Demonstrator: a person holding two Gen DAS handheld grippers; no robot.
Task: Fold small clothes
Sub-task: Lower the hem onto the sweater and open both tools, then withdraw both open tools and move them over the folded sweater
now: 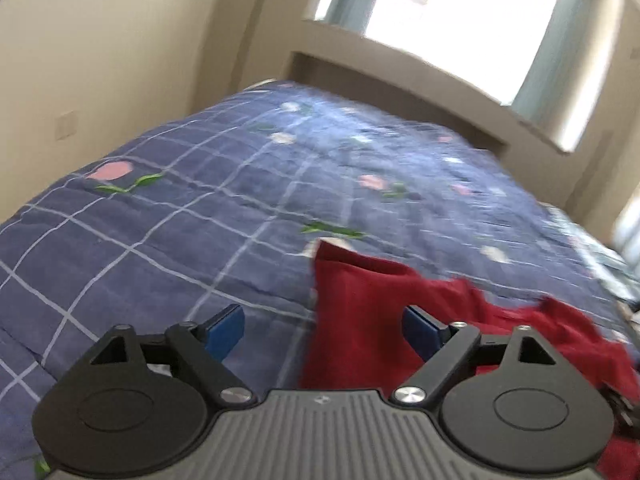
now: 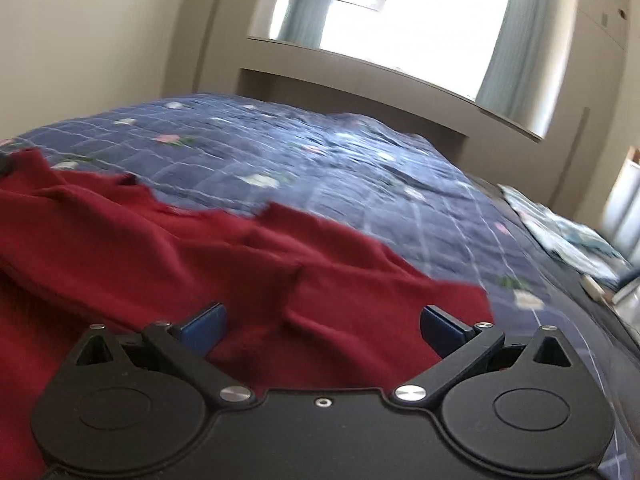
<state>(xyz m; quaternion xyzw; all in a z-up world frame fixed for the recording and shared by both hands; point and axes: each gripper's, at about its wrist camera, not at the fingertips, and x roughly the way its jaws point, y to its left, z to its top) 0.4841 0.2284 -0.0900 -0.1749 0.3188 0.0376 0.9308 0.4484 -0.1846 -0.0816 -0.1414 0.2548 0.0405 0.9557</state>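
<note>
Left wrist cam: left gripper [image 1: 323,330] spread wide, blue pads [image 1: 226,330] well apart w/ nothing pinched between them. The red garment [image 1: 360,312] lies rumpled on the blue checked quilt [image 1: 160,220], over to the right – its left edge runs up between the fingers, right pad sits above the cloth, left pad over bare quilt. Bright window [image 1: 452,16] at the far end, blurry.

Right wrist cam: right gripper [image 2: 322,328] gaping as wide as it goes, gripping nothing. Red garment [image 2: 160,248] fills the near left, creased, spreading under & between both pads [image 2: 204,326] – whether they touch the fabric, can't tell. Quilt [image 2: 320,168] stretches far and right; a pale folded cloth [image 2: 568,236] sits at the right edge of the bed. Window [image 2: 416,12] beyond.
</note>
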